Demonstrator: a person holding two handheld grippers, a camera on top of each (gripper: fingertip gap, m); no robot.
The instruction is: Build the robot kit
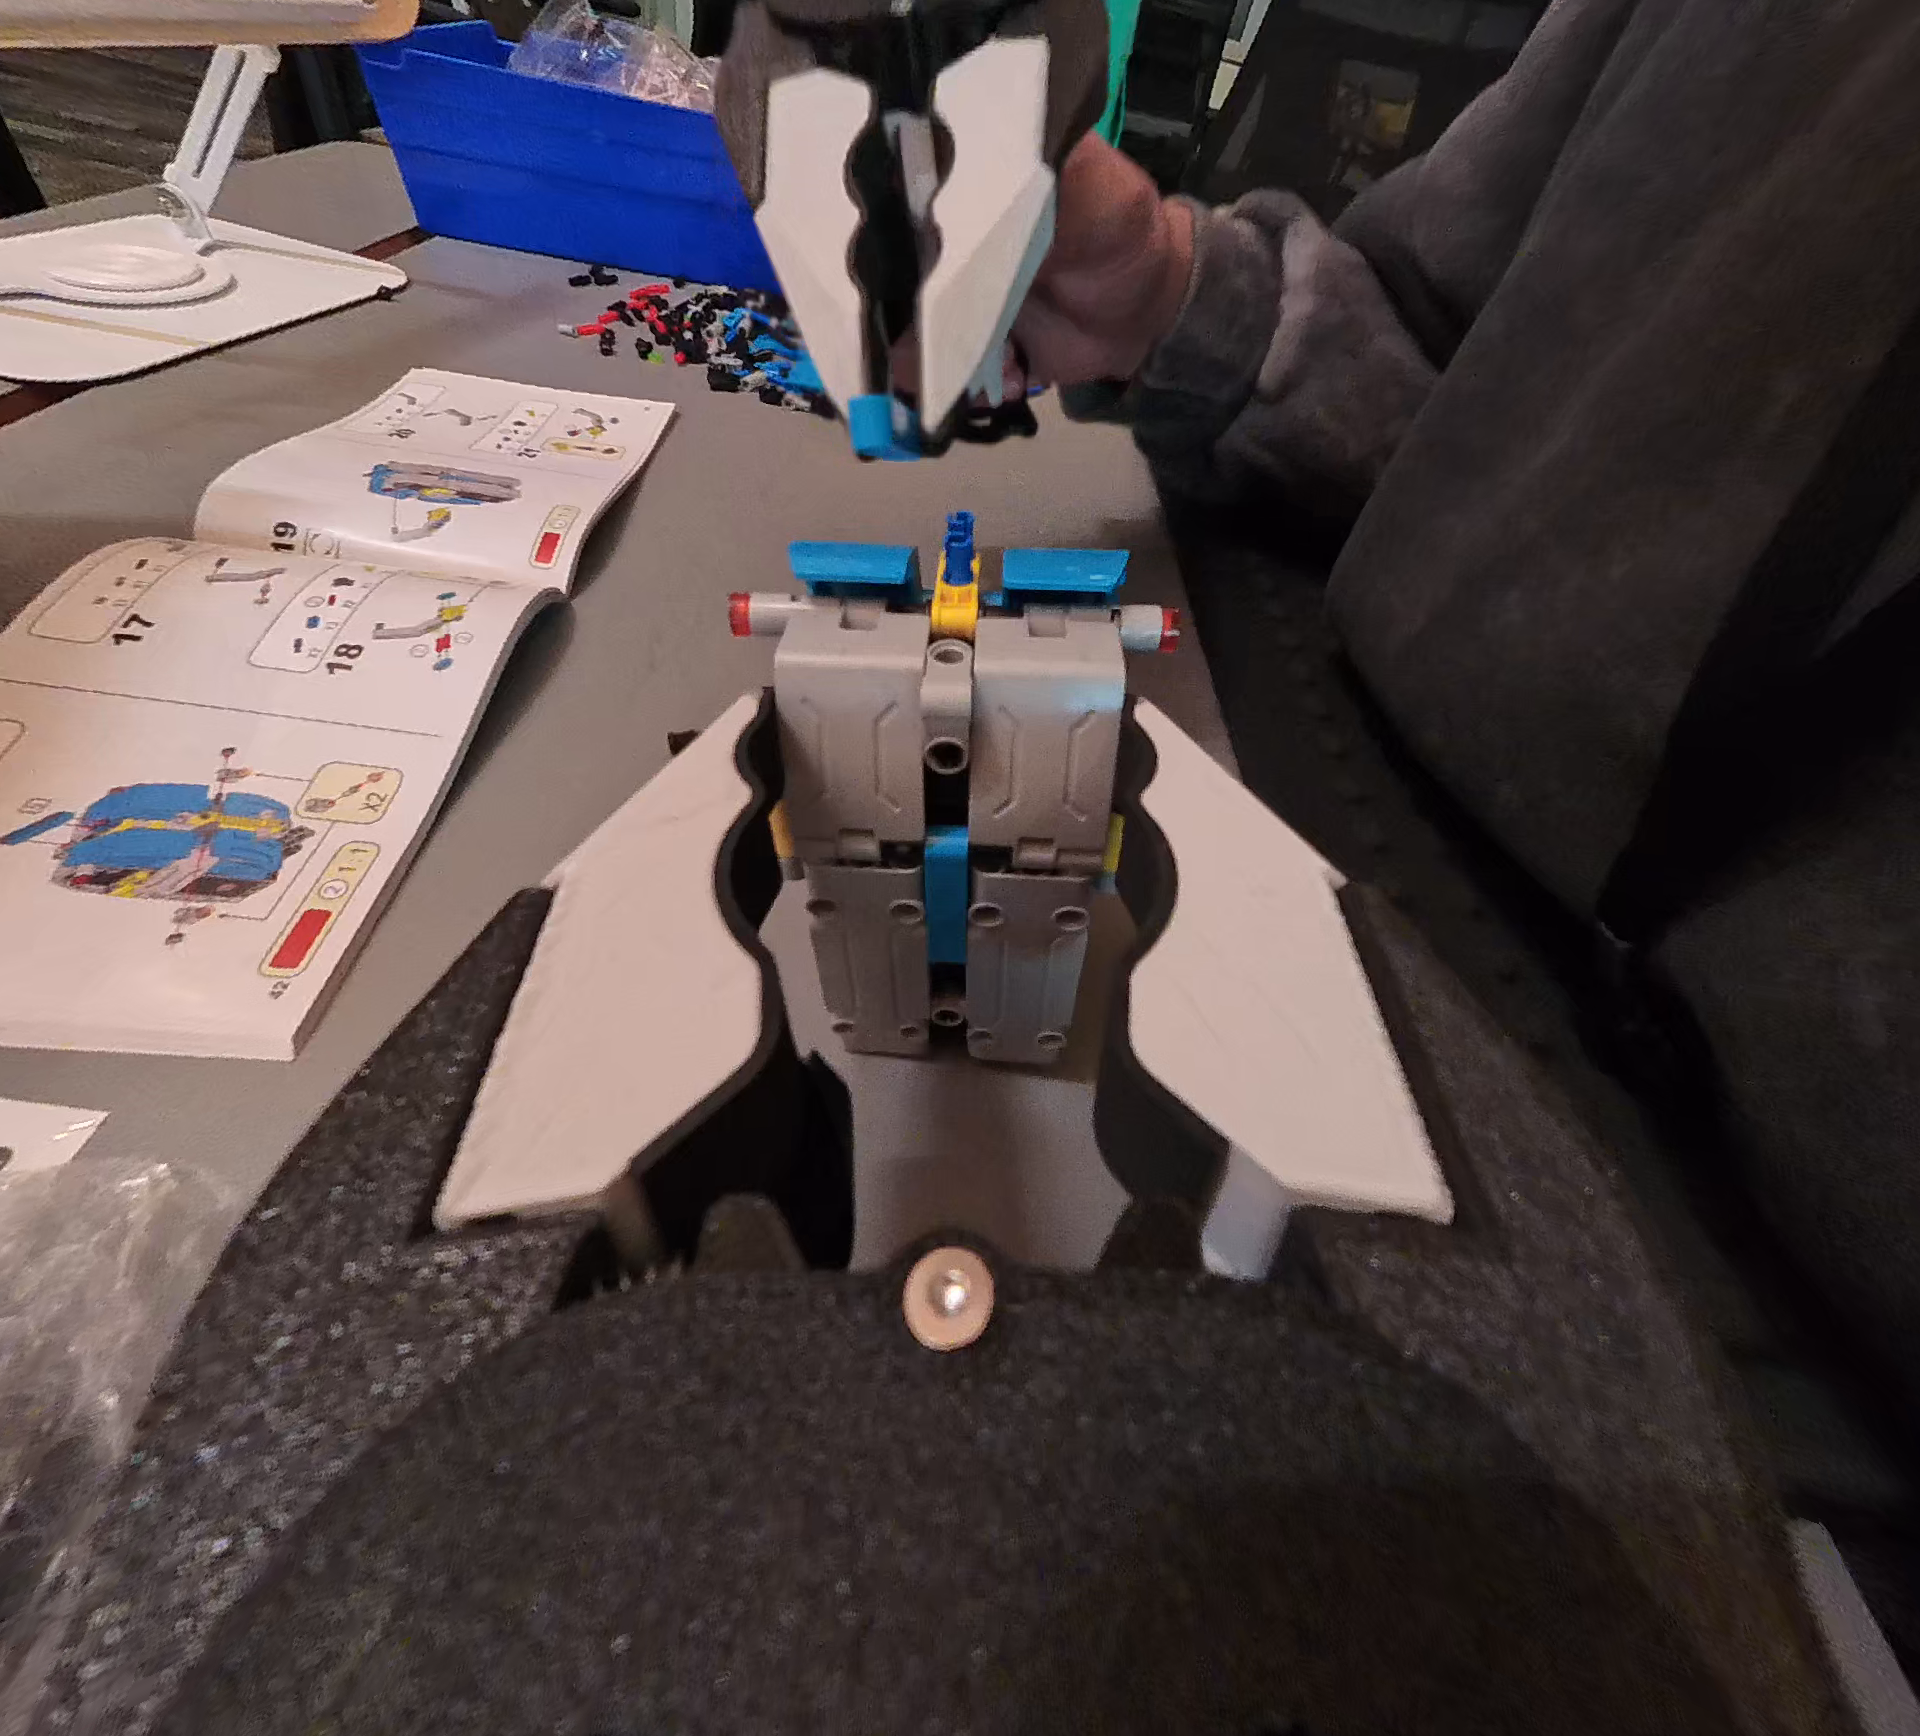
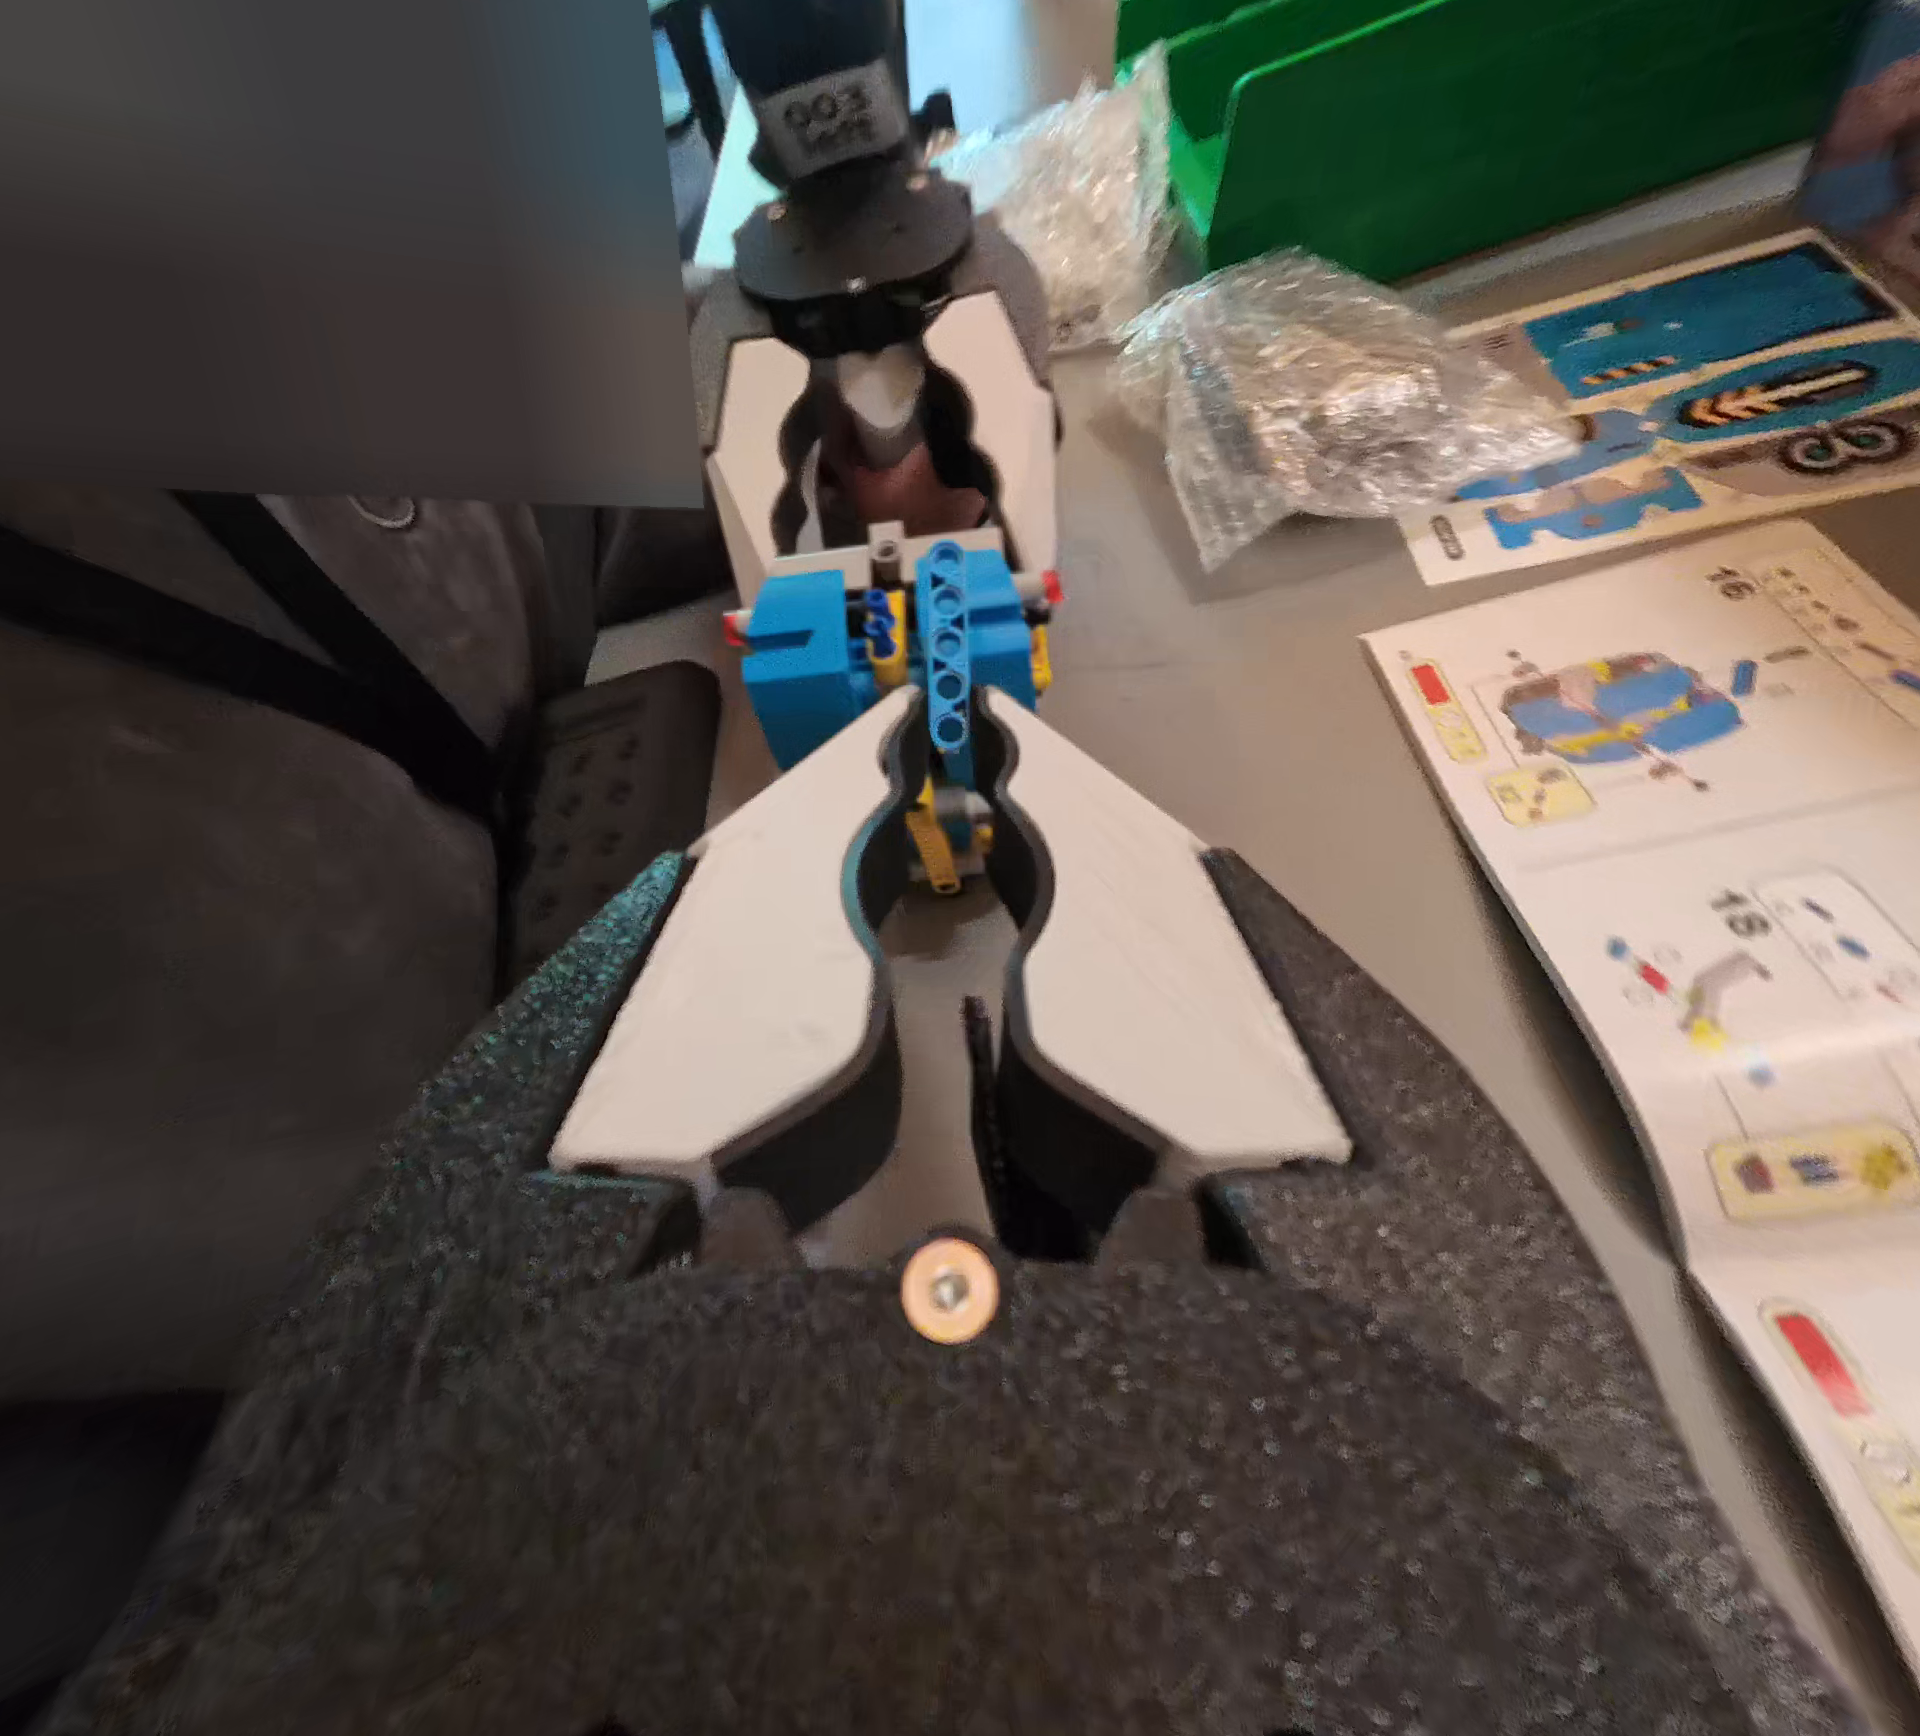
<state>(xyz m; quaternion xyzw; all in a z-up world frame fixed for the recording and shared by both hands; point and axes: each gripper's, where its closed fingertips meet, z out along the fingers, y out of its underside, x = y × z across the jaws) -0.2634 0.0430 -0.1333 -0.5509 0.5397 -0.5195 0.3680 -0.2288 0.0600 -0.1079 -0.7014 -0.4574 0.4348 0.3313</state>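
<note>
My left gripper (image 1: 951, 730) is clamped across the grey-panelled body of the brick model (image 1: 948, 813), one finger on each side panel, and holds it off the table (image 1: 644, 647). My right gripper (image 1: 894, 419) is closed on a blue perforated beam (image 2: 948, 658) and hangs just above the model's top end, apart from it in the left wrist view. In the right wrist view the beam lies over the model's blue blocks, in line with the yellow connector (image 1: 954, 600) and its blue pin (image 1: 960, 533).

Hazards, as I judge them:
- The beam is gripped near one end only. A sideways load at the model could make it pivot in my right gripper.
- The model is held by two smooth panels. A push down on its top could slide it through the left fingers or tilt it.
- The blue pin is thin; an off-axis approach may bend it aside or unseat the connector.

Left of the model lies the open instruction booklet (image 1: 312, 699). Beyond the model sits a scatter of small loose parts (image 1: 696, 325), and behind them a blue bin (image 1: 551, 148). A crumpled clear bag (image 2: 1309, 387) and green dividers (image 2: 1507, 45) lie further left again.
</note>
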